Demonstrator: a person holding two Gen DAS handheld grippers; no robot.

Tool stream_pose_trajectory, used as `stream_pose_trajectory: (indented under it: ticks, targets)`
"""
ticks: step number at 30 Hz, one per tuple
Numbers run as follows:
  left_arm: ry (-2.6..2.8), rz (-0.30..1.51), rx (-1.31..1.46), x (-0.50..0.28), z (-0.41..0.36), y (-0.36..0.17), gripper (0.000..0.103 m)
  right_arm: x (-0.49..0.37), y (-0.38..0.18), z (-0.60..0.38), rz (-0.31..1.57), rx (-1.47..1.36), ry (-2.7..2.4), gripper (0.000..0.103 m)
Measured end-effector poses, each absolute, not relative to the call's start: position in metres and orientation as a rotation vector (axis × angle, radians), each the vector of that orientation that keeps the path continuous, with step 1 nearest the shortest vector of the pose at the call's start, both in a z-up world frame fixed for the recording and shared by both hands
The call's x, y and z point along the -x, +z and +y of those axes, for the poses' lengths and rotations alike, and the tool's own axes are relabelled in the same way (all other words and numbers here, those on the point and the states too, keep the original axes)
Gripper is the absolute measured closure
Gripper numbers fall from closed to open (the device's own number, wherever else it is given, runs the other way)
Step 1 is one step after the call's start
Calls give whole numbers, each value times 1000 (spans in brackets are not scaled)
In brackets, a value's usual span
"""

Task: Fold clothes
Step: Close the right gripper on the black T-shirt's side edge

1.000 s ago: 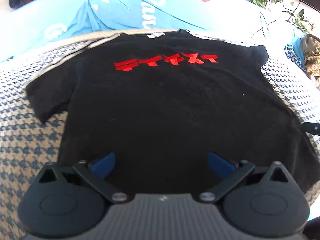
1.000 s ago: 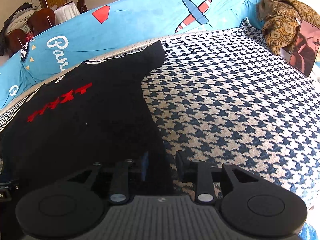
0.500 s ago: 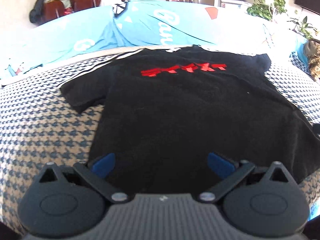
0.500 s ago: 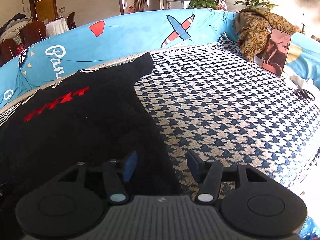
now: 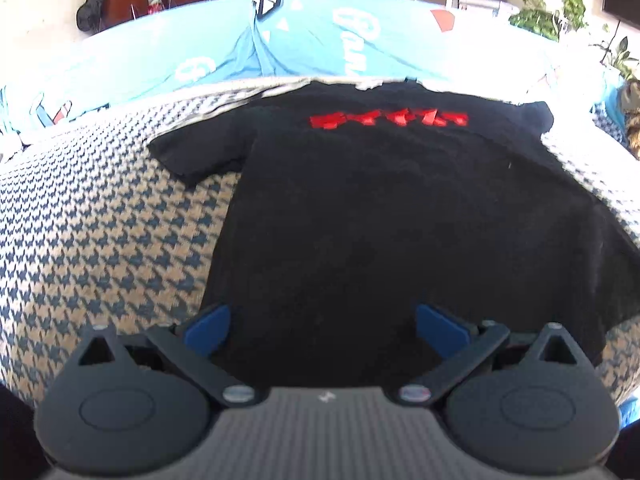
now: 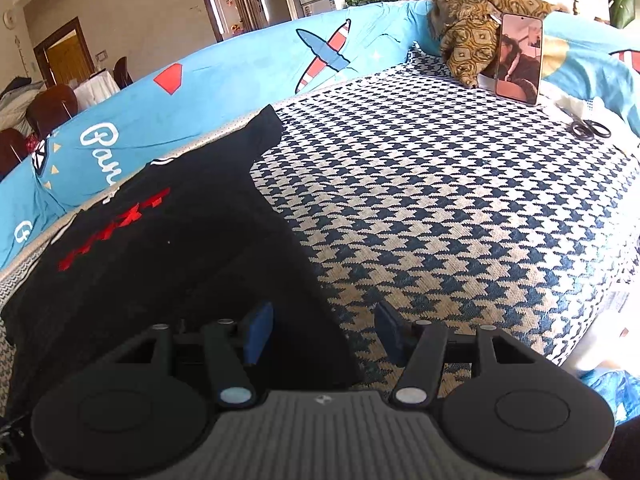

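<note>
A black T-shirt [image 5: 380, 220] with red print lies flat, chest up, on the houndstooth cover [image 5: 100, 248]; both sleeves are spread and the collar is at the far side. My left gripper [image 5: 322, 320] hovers over the shirt's near hem close to its left edge, jaws wide open with nothing pinched. In the right wrist view the same T-shirt [image 6: 160, 260] fills the left half. My right gripper [image 6: 325, 328] stands open above the shirt's near right corner; the cloth's edge runs between the blue pads [image 6: 260, 332] without being pressed.
A blue printed sofa back [image 6: 240, 92] curves behind the houndstooth cover [image 6: 440, 200]. At the far right a phone [image 6: 519, 58] leans on a brown patterned cloth [image 6: 472, 20], with scissors [image 6: 590, 128] beside it. Chairs and plants stand beyond.
The right jaws have spread from nearly shut to open, letting go of the shirt's edge. Both grippers have drawn back; in the left view the shirt sits further right.
</note>
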State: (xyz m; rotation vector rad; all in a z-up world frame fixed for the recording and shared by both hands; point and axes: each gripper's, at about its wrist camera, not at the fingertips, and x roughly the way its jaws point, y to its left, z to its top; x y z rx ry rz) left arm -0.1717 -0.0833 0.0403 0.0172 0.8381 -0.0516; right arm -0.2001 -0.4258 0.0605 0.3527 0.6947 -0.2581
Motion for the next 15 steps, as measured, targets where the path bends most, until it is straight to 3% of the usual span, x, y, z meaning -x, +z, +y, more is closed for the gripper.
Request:
stream_pose_trajectory:
  ticks: [15]
  targets:
    - [-44,842,-26,170,-83,36,0,212,45,-432,684,-491,-243,46]
